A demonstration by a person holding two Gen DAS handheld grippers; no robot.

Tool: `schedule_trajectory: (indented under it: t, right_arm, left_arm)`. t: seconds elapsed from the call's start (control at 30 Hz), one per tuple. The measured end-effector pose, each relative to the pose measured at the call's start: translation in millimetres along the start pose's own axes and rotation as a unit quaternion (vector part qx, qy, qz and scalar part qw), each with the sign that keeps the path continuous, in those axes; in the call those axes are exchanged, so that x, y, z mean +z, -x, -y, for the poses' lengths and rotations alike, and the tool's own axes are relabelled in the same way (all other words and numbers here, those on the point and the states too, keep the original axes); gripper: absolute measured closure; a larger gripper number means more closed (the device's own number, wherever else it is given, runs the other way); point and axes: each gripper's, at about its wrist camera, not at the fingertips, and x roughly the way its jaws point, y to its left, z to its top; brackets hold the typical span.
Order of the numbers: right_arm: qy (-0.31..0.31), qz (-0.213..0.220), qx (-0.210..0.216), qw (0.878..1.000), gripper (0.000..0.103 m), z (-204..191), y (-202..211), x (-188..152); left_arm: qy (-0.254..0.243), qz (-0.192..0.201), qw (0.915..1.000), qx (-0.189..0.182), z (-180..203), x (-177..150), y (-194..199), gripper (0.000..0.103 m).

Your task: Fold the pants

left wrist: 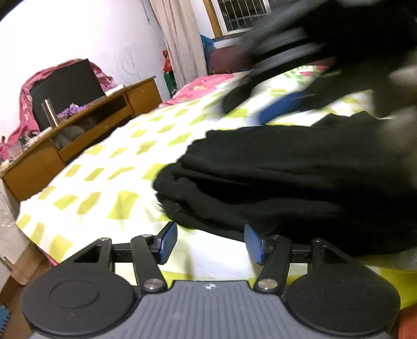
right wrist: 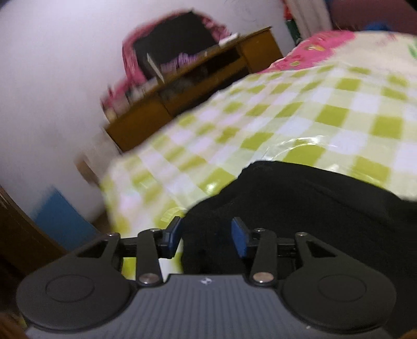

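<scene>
The black pants (left wrist: 299,182) lie in a bunched, layered heap on the green-and-white checked bed cover (left wrist: 109,167), occupying the right half of the left wrist view; a rolled or folded edge of the cloth faces left, toward the open cover. In the right wrist view the same pants (right wrist: 299,198) fill the lower right, their rounded edge resting on the checked cover (right wrist: 286,112). The left gripper (left wrist: 210,243) sits low at the near edge of the heap with its jaws spread apart; its blue pads (left wrist: 254,243) hold nothing, and the right-hand pad stands just beside the hem of the cloth, contact not determinable. The right gripper (right wrist: 207,236) also has its jaws apart; black fabric shows between and behind the two blue pads (right wrist: 239,237), but nothing is clamped, and whether the pads touch the cloth cannot be told. In the left wrist view the right gripper (left wrist: 284,105) appears as a blurred dark shape with a blue pad above the far side of the pants. Beyond the cover lies pink floral bedding (left wrist: 206,83). A wooden desk (left wrist: 86,130) stands along the white wall to the left, carrying a metal cup (left wrist: 49,112) and a dark monitor (left wrist: 70,86) draped in pink cloth. A pale curtain (left wrist: 179,39) hangs beside a barred window (left wrist: 242,13). The right wrist view is motion-blurred.
</scene>
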Motion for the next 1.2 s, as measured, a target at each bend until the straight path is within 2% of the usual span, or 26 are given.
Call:
schedule_trajectory:
  t: [0.03, 0.1, 0.2, 0.27, 0.33, 0.4, 0.5, 0.57, 0.63, 0.77, 0.8, 0.83, 0.87, 0.9, 0.97, 1.0, 1.03, 1.07, 1.1, 1.13, 1.2]
  right_arm:
    - [-0.006, 0.012, -0.015, 1.0, 0.048, 9.1, 24.9, -1.7]
    - [-0.015, 0.037, -0.073, 0.997, 0.046, 34.7, 77.7, -9.5]
    - [-0.058, 0.06, -0.189, 0.978, 0.042, 83.2, 148.8, -33.7]
    - [-0.14, 0.055, -0.222, 0.963, 0.041, 120.0, 177.1, -53.4]
    - [-0.215, 0.055, -0.199, 0.955, 0.041, 147.7, 187.9, -72.0]
    - [-0.245, 0.06, -0.167, 0.953, 0.041, 161.3, 183.0, -84.5]
    - [-0.262, 0.045, -0.116, 0.957, 0.041, 175.5, 160.6, -92.0]
    - [-0.268, 0.048, -0.085, 0.958, 0.035, 181.0, 149.3, -96.6]
    - [-0.271, 0.054, -0.064, 0.959, 0.033, 182.6, 149.2, -98.0]
    - [-0.285, 0.049, 0.017, 0.957, 0.033, 193.3, 154.1, -107.1]
    - [-0.293, 0.052, 0.022, 0.954, 0.035, 197.7, 150.1, -107.4]
    - [-0.302, 0.055, 0.025, 0.951, 0.045, 200.2, 146.5, -104.2]
    - [-0.31, 0.059, 0.036, 0.948, 0.05, 199.2, 142.6, -98.9]
    - [-0.307, 0.07, 0.06, 0.947, 0.053, 194.2, 139.7, -94.0]
    - [-0.267, 0.072, 0.083, 0.957, 0.054, 181.0, 134.4, -86.4]
    - [-0.245, 0.061, 0.073, 0.965, 0.053, 177.3, 125.2, -82.9]
    - [-0.242, 0.043, 0.059, 0.967, 0.049, 179.1, 110.5, -81.2]
    - [-0.26, 0.032, 0.053, 0.964, 0.049, 184.7, 96.8, -81.8]
    - [-0.279, 0.034, 0.046, 0.959, 0.056, 188.5, 87.8, -81.9]
    - [-0.287, 0.032, 0.035, 0.957, 0.073, 189.7, 85.8, -78.9]
    - [-0.304, 0.031, 0.031, 0.952, 0.084, 194.3, 95.1, -74.2]
  left_arm:
    - [0.001, 0.002, 1.0, 0.004, -5.5, 1.1, 1.5, 0.032]
    - [0.006, 0.008, 0.9999, 0.008, -9.9, 2.3, 7.1, 0.032]
    - [0.005, 0.023, 0.9997, 0.002, -5.1, 8.6, 11.9, 0.032]
    - [-0.004, 0.031, 0.9995, -0.008, 5.7, 16.0, 9.3, 0.032]
    - [-0.015, 0.039, 0.9988, -0.024, 18.0, 25.3, 6.3, 0.032]
    - [-0.032, 0.048, 0.9973, -0.046, 35.8, 35.2, 3.8, 0.032]
    - [-0.054, 0.045, 0.9951, -0.069, 57.5, 43.1, -2.8, 0.032]
    - [-0.063, 0.034, 0.9942, -0.081, 66.9, 46.3, -9.7, 0.032]
    - [-0.075, 0.024, 0.9932, -0.086, 78.1, 48.5, -14.0, 0.032]
    - [-0.09, 0.013, 0.9909, -0.098, 94.7, 48.7, -15.9, 0.032]
    - [-0.093, 0.01, 0.9906, -0.1, 97.3, 48.9, -17.0, 0.032]
    - [-0.095, 0.006, 0.9904, -0.1, 99.1, 49.2, -18.3, 0.032]
    - [-0.099, 0.003, 0.9903, -0.098, 101.2, 49.7, -19.3, 0.032]
    - [-0.102, 0.001, 0.9902, -0.095, 102.9, 50.4, -19.6, 0.032]
    - [-0.104, -0.005, 0.99, -0.095, 104.5, 51.5, -20.2, 0.031]
    - [-0.106, -0.008, 0.9898, -0.095, 105.7, 51.5, -21.7, 0.031]
    - [-0.108, -0.012, 0.9897, -0.094, 108.1, 51.3, -23.7, 0.031]
    - [-0.11, -0.015, 0.9894, -0.094, 110.7, 51.1, -26.4, 0.031]
    - [-0.112, -0.016, 0.9893, -0.092, 113.6, 50.8, -28.9, 0.031]
    - [-0.114, -0.02, 0.9892, -0.089, 116.8, 50.6, -31.0, 0.031]
    - [-0.119, -0.026, 0.9885, -0.09, 125.6, 52.2, -31.8, 0.032]
